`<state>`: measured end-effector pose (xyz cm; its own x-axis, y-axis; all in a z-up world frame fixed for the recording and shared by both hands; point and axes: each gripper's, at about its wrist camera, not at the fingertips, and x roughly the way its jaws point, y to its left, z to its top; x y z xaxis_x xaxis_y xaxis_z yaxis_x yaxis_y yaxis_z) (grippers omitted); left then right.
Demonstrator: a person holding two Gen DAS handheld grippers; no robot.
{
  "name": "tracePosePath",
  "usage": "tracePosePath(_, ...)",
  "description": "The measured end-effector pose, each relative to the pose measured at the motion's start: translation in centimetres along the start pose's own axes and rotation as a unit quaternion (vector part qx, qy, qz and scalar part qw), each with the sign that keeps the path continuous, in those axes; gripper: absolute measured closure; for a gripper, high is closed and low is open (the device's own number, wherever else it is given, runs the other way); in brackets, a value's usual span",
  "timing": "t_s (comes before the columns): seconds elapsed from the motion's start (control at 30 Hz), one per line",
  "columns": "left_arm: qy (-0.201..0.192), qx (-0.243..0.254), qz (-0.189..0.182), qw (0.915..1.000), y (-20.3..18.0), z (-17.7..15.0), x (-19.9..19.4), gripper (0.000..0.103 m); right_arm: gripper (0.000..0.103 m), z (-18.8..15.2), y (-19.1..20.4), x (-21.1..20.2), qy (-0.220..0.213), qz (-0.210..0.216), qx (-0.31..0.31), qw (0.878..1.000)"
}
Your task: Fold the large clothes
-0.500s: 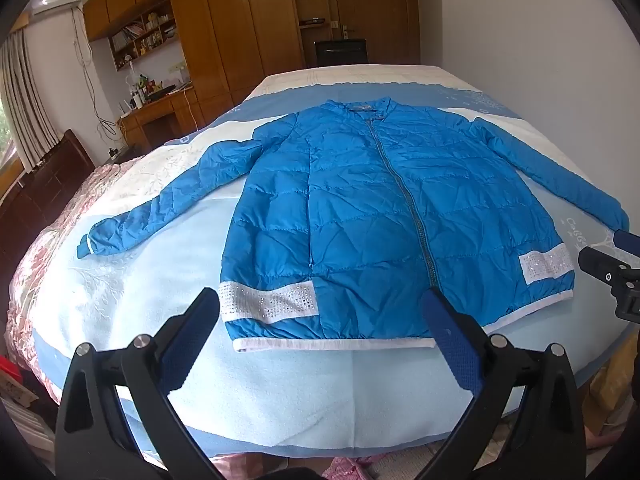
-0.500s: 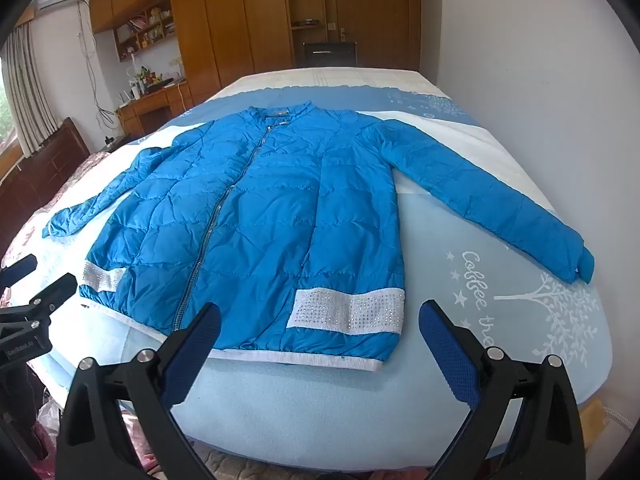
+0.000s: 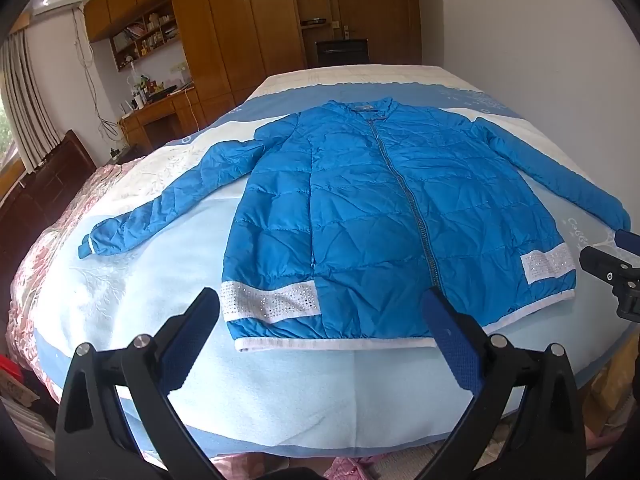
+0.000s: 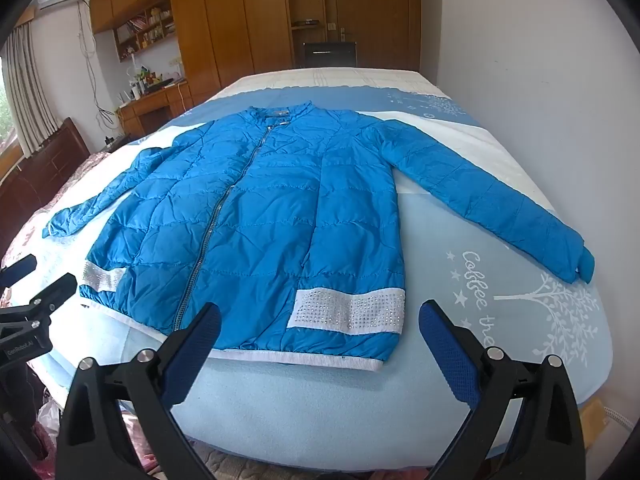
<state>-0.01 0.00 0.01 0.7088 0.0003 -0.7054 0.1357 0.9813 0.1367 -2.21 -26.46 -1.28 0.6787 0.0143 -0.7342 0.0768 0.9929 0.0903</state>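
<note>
A blue quilted jacket (image 3: pixel 384 216) (image 4: pixel 256 232) lies flat and zipped on the bed (image 3: pixel 280 392), front up, collar at the far end, both sleeves spread out to the sides. White studded bands and a white hem mark its near edge. My left gripper (image 3: pixel 322 322) hangs open above the hem's left half, touching nothing. My right gripper (image 4: pixel 320 326) is open too, over the hem's right half, with nothing between its blue pads. Each gripper's tip shows at the edge of the other's view.
The bed (image 4: pixel 520 320) carries a pale blue and white cover. A white wall (image 4: pixel 540 60) runs along its right side. Wooden wardrobes (image 3: pixel 240 20) and a desk (image 3: pixel 160 116) stand at the back left. A dark wooden headboard (image 3: pixel 44 184) sits at the left.
</note>
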Motion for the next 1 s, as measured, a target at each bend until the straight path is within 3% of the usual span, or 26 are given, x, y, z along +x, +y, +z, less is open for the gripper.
tracePosePath(1.0, 0.000, 0.000, 0.002, 1.0000, 0.32, 0.06, 0.16, 0.003, 0.004, 0.01, 0.03, 0.07, 0.000, 0.001, 0.000, 1.000)
